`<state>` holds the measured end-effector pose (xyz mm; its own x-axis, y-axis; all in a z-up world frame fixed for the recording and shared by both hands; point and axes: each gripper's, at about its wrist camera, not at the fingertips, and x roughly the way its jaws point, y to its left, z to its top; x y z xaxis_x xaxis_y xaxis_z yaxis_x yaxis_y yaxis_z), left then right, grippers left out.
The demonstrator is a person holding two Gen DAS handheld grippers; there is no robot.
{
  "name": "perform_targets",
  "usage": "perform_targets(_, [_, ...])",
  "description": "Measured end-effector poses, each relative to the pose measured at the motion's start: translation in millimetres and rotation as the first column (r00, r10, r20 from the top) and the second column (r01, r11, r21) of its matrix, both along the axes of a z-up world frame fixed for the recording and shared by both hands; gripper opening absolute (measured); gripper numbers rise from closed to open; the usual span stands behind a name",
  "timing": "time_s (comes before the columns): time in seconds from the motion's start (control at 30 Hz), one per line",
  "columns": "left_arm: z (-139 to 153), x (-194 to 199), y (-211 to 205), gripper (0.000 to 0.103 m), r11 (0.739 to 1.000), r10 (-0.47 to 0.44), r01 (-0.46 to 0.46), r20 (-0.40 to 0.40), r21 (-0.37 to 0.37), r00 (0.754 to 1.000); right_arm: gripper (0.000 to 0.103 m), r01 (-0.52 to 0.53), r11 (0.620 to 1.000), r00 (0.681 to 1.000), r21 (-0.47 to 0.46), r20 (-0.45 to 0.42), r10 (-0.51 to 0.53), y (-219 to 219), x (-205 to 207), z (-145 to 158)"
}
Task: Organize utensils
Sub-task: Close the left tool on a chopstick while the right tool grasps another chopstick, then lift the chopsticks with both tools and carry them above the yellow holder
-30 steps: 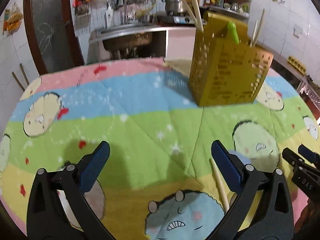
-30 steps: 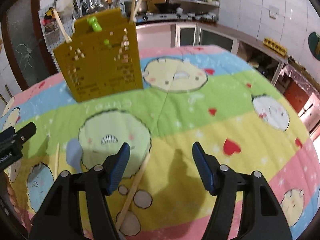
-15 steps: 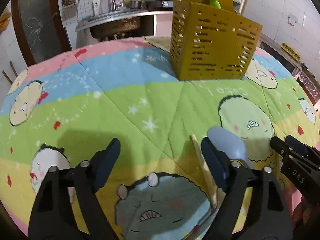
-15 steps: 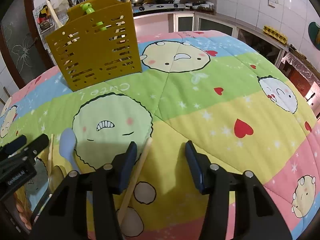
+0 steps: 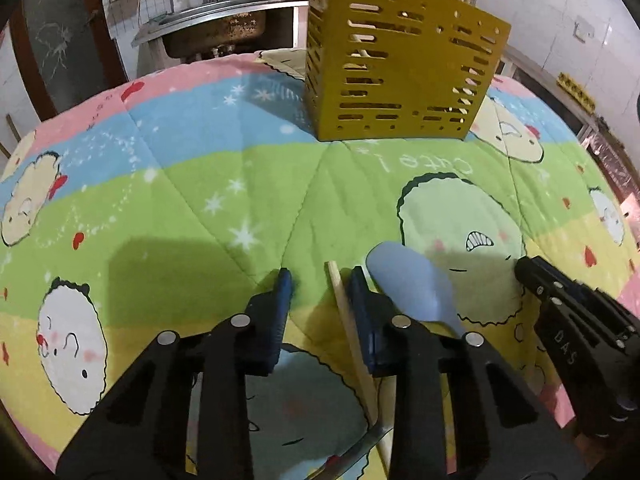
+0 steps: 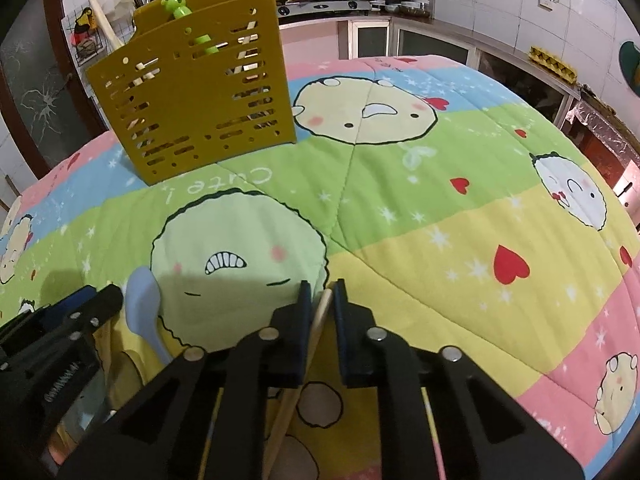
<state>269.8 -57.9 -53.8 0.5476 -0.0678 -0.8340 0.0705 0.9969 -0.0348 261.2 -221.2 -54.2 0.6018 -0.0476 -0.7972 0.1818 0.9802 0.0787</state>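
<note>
A yellow slotted utensil holder (image 5: pixel 400 80) (image 6: pixel 192 92) stands on the cartoon quilt, with a green-handled utensil (image 6: pixel 180 6) and wooden sticks in it. One wooden chopstick (image 5: pixel 348 320) lies between the jaws of my left gripper (image 5: pixel 320 280). The jaws are closing: the chopstick rests against the right pad, and a gap shows on the left. A light blue spoon (image 5: pixel 408 284) (image 6: pixel 142 304) lies just right of that gripper. My right gripper (image 6: pixel 323 290) is closing on a second chopstick (image 6: pixel 316 328), with its pads tight on both sides.
The quilt (image 6: pixel 440 208) covers the whole table. The left gripper (image 6: pixel 92 300) shows at the left edge of the right wrist view, and the right gripper (image 5: pixel 528 272) at the right of the left wrist view. A kitchen sink (image 5: pixel 216 32) and shelves stand behind the table.
My left gripper moved forward and down over a chopstick, and its jaws narrowed from wide open. The right gripper stayed in place while its jaws closed onto the other chopstick.
</note>
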Motion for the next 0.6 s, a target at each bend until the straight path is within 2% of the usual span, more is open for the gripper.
perform_targets(0.17, [-0.7,6.7,-3.9,0.019,1.000,0.002,-0.002,-0.005,0.018,1.000,0.011,-0.007,1.000,1.000,0.017,0.008,0.007,-4.3,2.1,1.1])
perform_targets(0.23, [0.2,9.5,-4.2,0.008,1.000,-0.004,0.004,-0.003,0.018,1.000,0.010,-0.015,1.000,1.000,0.015,0.010,0.015,-4.6,3.9,1.8])
perform_targets(0.6, [5.3,16.5,-4.4,0.006,1.000,-0.011,0.011,0.021,0.003,1.000,0.008,-0.029,0.999,0.999,0.030,0.045,0.027,-10.0,12.3,13.7])
